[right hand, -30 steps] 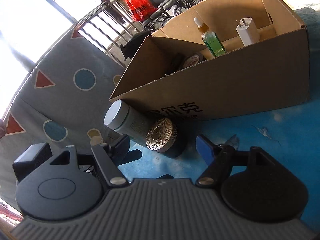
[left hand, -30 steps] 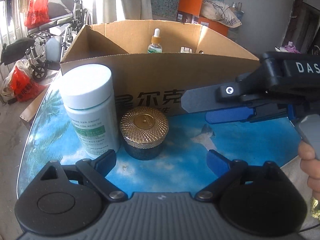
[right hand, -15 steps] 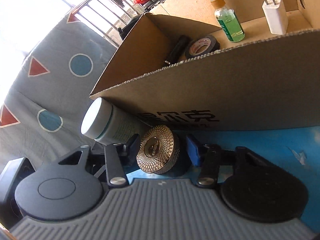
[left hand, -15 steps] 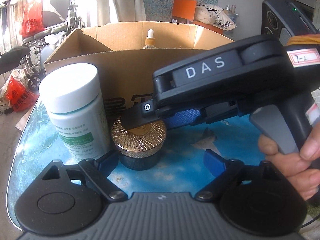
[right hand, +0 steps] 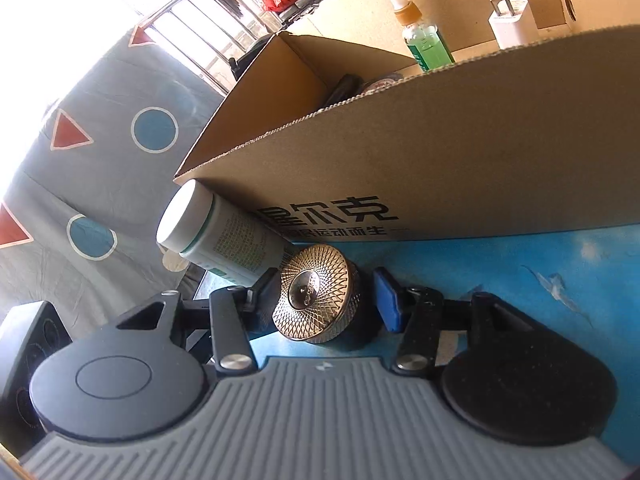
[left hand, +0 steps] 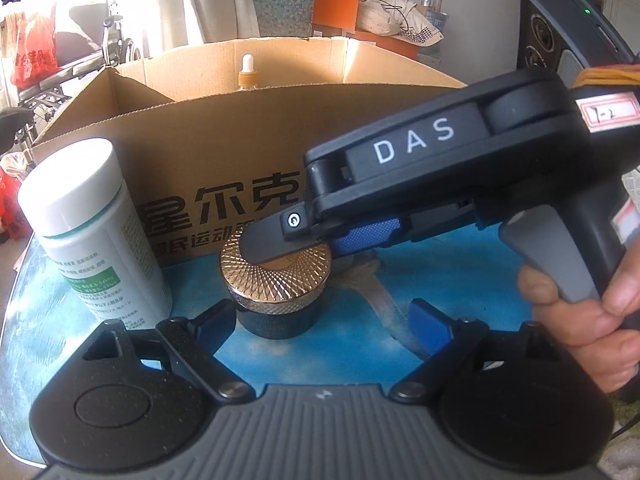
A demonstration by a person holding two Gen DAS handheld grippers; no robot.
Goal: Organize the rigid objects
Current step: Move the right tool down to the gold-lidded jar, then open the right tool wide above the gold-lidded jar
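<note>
A dark jar with a gold patterned lid [left hand: 276, 280] [right hand: 318, 300] stands on the blue table in front of a cardboard box [left hand: 248, 152] [right hand: 440, 152]. A white pill bottle [left hand: 92, 236] [right hand: 216, 236] stands just left of the jar. My right gripper [right hand: 324, 294] is open, its fingers on either side of the jar lid, with gaps showing; in the left wrist view it reaches in from the right over the lid [left hand: 280, 240]. My left gripper [left hand: 324, 322] is open and empty, just in front of the jar.
Inside the box stand a green dropper bottle [right hand: 424, 40] [left hand: 247, 72], a white charger plug [right hand: 512, 22] and a roll of tape [right hand: 380, 82]. A patterned grey cloth [right hand: 100, 152] hangs beyond the table's left edge. A black speaker [left hand: 560, 32] stands at the right.
My right gripper has come in from the right and down until its open fingers straddle the jar lid. My left gripper has edged closer to the jar.
</note>
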